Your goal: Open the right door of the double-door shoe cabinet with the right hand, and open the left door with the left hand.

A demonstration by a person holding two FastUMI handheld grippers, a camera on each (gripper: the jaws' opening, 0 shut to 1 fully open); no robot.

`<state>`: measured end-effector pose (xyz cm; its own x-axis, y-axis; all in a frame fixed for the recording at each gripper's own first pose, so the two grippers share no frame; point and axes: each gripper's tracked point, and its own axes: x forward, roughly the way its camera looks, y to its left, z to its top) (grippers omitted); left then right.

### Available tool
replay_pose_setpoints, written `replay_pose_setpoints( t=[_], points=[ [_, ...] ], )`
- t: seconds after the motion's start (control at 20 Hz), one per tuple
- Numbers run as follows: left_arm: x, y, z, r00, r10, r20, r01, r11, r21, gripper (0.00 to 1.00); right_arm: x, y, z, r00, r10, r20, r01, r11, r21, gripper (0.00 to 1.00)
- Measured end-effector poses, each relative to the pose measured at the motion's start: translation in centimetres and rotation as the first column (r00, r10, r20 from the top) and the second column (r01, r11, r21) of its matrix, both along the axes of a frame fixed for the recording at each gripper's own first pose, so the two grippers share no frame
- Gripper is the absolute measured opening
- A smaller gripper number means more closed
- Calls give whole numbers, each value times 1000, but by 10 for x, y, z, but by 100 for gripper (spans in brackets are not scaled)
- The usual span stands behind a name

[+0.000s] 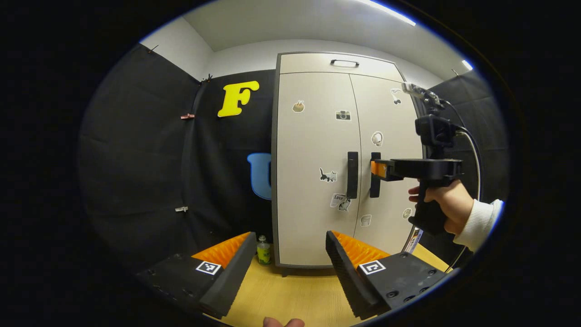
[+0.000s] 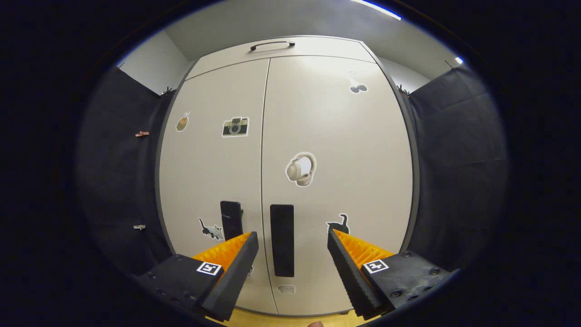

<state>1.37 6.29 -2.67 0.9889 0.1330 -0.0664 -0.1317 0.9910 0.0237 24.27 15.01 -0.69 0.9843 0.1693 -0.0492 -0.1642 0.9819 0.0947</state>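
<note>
The right door handle point(image 2: 282, 240) stands directly ahead of the right tongs point(image 2: 290, 259), centred in the gap between their 2 fingers. Its long axis is vertical, so the fingers flank it on either side, which suits a sideways closure. The right tongs are spread wide and hold nothing; in the left gripper view the right tongs point(image 1: 379, 169) sit at the handle, but contact cannot be confirmed. The next move is judged to be a short advance, then closure on this handle.

The left tongs point(image 1: 288, 261) are also spread wide and empty. They are well apart from the shoe cabinet point(image 1: 317, 136). The left door handle point(image 1: 352, 175) lies ahead of them, up and to the right, its long axis also vertical. Both doors appear closed. The right tongs are the nearer pair, so the right door point(image 2: 336, 136) is judged first to open.
</note>
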Motion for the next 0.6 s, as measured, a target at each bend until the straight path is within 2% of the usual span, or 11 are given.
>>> replay_pose_setpoints(
  t=[0.15,0.2,0.25,0.3,0.4,0.6],
  points=[
    [-1,8,-2,1000,13,-2,-13,1000,-9,95,18,11,-18,999,5,-50,-4,1000,14,86],
    [-1,11,-4,1000,17,-6,-17,1000,-11,94,23,14,-21,998,6,-56,-5,1000,14,78],
    [-1,14,-5,1000,21,-9,-21,1000,-10,95,27,16,-24,999,-1,-55,1,1000,7,74],
    [-2,17,-6,1000,25,-11,-25,1000,-10,95,32,19,-27,998,-4,-56,4,1000,-3,62],
    [-3,19,-8,999,30,-14,-31,999,-16,95,36,24,-36,997,-9,-81,6,1000,-29,49],
    [-7,22,-10,999,37,-15,-38,999,-25,94,43,23,-40,997,-31,-70,28,998,-48,52]
  ],
)
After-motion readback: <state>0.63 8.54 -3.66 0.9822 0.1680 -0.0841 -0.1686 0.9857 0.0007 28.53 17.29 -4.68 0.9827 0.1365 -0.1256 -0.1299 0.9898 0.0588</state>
